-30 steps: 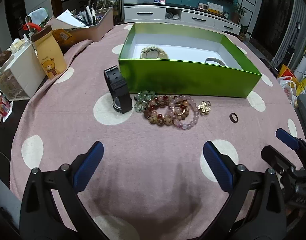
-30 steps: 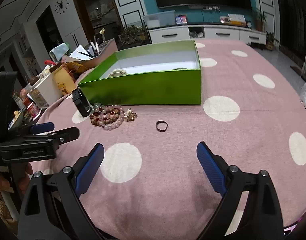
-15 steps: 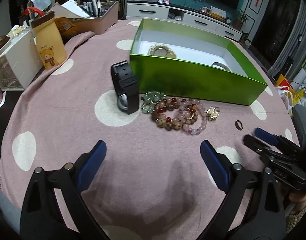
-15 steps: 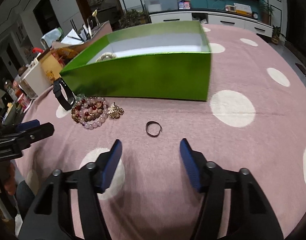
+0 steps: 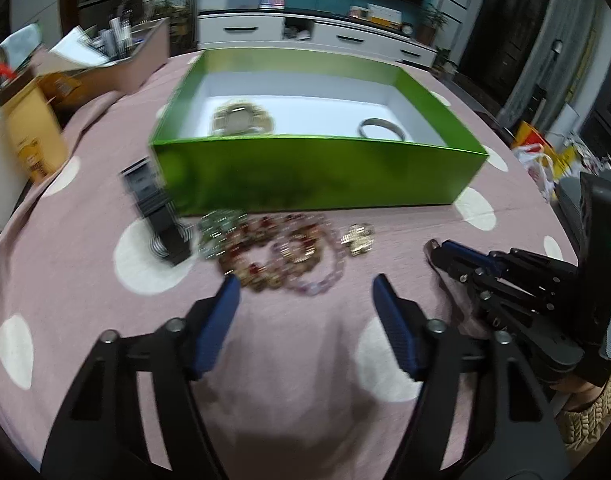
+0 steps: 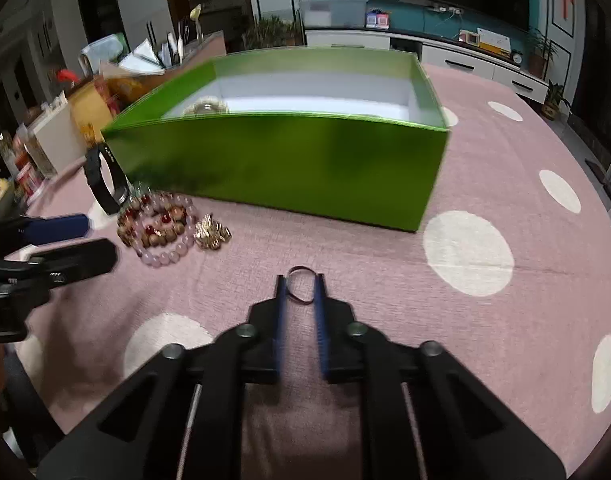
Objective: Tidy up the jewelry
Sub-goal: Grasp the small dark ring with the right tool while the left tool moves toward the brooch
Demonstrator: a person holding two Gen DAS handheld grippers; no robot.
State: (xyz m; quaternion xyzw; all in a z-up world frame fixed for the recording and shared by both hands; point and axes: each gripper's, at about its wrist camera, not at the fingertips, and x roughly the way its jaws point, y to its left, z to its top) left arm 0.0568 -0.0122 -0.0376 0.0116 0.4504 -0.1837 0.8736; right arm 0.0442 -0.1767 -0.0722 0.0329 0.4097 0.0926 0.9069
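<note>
Left wrist cam: the left gripper (image 5: 305, 292) hangs over the pink dotted tablecloth (image 5: 85, 280), jaws spread fairly wide with nothing between them. Right past the tips is the pile of bead bracelets (image 5: 273, 252), with a gold brooch (image 5: 358, 239) beside it and a black watch (image 5: 157, 212) standing to its left. All of that sits just in front of the green box (image 5: 317, 176), which has a gold piece (image 5: 241, 120) and a bangle (image 5: 381, 128) inside. The right gripper (image 5: 435, 250) pokes in from the right, tips down at the cloth.

Right wrist cam: that right gripper (image 6: 300, 286) is pinched narrow around a small dark ring (image 6: 299, 286) lying on the cloth, fingers on either side. Can't tell if they're actually touching it.
</note>
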